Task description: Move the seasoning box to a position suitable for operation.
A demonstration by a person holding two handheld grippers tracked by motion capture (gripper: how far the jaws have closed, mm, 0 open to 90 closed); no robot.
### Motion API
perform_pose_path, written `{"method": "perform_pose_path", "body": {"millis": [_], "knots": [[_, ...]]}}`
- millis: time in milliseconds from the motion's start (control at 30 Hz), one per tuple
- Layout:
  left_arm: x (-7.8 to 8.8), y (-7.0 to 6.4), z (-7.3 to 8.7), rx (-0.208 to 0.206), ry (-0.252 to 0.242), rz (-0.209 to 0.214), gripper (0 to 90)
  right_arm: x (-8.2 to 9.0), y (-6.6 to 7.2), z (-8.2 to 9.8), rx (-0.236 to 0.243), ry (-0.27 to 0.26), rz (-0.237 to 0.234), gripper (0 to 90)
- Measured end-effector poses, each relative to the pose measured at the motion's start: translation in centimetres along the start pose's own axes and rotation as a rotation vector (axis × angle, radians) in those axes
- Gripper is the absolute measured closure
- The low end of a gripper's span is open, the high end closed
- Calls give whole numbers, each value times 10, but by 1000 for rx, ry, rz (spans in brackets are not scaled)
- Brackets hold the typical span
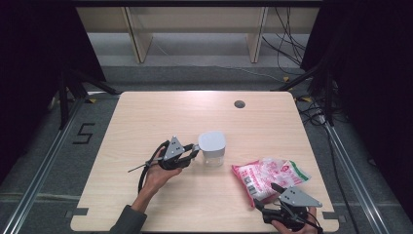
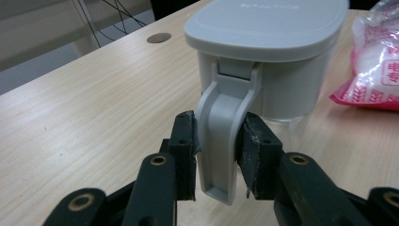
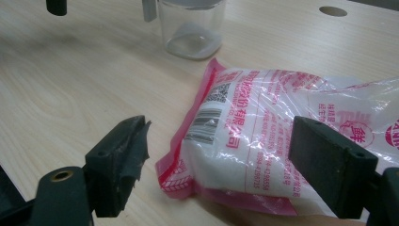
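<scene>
The far half of the worktop (image 1: 160, 109) lies bare, open to a passing hand. Mid-worktop stands a lidded container (image 1: 212, 148), the left tool (image 1: 194, 152) just beside it at its handle. A pink bag (image 1: 269, 175) blocks the near right corner, the right tool (image 1: 267, 197) at its near edge.

One lidded clear container (image 1: 212, 147) is sitting between the left gripper's (image 2: 219, 150) fingers, one pink-printed bag (image 1: 269, 177) between the right gripper's (image 3: 216, 169).
</scene>
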State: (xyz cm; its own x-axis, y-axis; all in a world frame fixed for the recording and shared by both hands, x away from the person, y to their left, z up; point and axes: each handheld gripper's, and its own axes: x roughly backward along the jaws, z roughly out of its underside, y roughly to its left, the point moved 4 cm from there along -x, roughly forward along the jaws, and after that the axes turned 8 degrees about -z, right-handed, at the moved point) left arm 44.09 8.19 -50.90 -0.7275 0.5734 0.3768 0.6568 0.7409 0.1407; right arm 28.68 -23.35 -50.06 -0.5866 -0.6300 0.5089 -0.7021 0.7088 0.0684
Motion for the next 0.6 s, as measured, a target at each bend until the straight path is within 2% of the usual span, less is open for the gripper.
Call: {"method": "perform_pose_path", "body": {"millis": [33,67,167,200,300,367,400,467,600], "knots": [[0,0,0,0,0,0,683,0,0,0,0,0,0,209],[-6,0,2,3,18,-26,682,-1,0,0,-2,-3,-6,210],[-11,-2,2,-4,27,-45,688,0,-1,0,3,2,-8,210],[-11,-3,2,13,32,-50,692,0,-1,1,3,3,-9,210],[-10,-1,3,15,31,-51,698,0,-1,0,-2,-3,-5,210],[-9,1,4,36,15,-14,701,1,-1,0,-4,-2,0,210],[-8,2,5,40,20,-10,701,1,-1,0,-5,-4,-1,210],[-5,4,5,25,29,0,702,1,-1,0,-5,-5,-2,210],[-3,5,6,24,26,23,701,0,-1,1,-7,-1,-8,209]]}}
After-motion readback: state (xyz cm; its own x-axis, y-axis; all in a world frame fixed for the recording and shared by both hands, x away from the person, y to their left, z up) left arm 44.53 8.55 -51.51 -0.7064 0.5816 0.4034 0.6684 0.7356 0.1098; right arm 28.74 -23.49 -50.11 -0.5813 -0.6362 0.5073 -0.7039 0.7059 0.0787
